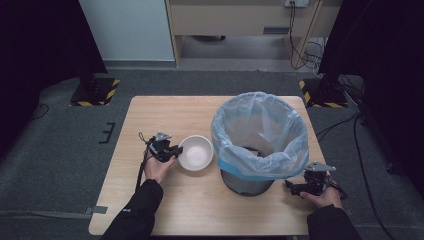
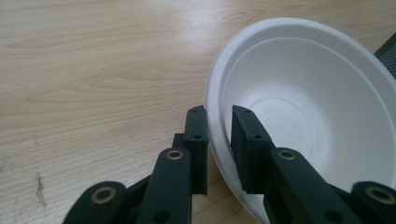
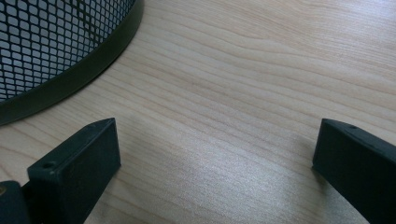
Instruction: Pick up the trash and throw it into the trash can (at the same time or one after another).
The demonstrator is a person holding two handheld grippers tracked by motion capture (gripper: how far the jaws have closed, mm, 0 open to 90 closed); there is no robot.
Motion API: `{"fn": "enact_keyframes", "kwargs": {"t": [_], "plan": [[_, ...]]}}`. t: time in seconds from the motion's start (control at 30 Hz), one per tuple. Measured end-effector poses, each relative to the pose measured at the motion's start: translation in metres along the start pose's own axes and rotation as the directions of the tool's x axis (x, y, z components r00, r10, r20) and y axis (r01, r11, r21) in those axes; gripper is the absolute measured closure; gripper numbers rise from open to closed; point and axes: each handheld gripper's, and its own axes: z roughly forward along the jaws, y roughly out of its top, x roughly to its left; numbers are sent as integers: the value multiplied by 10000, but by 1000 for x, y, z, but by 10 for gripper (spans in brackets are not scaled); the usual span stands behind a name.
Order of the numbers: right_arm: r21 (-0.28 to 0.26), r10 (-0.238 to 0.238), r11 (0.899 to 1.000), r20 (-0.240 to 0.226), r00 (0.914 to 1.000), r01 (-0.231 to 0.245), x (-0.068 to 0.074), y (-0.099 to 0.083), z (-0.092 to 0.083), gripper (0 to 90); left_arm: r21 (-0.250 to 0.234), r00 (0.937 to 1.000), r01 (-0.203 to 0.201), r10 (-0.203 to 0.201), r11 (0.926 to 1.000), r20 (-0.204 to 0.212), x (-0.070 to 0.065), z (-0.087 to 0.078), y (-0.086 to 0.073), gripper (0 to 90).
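**Left tool takes the bowl by its rim**

We see the white bowl on the wooden table, just left of the mesh bin with its blue bag. Our left tool straddles the bowl's near rim, one jaw inside and one outside, clamped on the thin wall. Our right tool rests low by the bin's base at the right, its jaws spread wide with only bare table between them.
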Motion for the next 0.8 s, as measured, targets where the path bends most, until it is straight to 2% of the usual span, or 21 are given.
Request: {"fn": "enact_keyframes", "kwargs": {"t": [0.17,0.43,0.47,0.53,0.6,0.8], "plan": [[0,1,10000,-2,10000,-1,0,0,0,10,-322,9996,-123,130,9994,231,-7,-6,3,812],[1,1,10000,-4,10000,-1,0,0,0,10,-684,9978,-604,622,9958,243,-19,-17,12,831],[-1,1,10000,-4,10000,-1,0,0,0,10,-874,9969,-749,767,9934,166,-21,-23,16,834],[0,0,10000,-5,10000,0,0,0,0,10,-961,9964,-813,832,9920,161,-22,-27,18,841],[2,1,10000,-4,10000,-1,0,0,0,10,-1264,9952,-973,976,9872,-35,-22,-37,21,846],[0,-3,10000,-3,10000,3,0,0,0,10,-1790,9950,-999,966,9788,-270,-19,-54,27,846]]}}
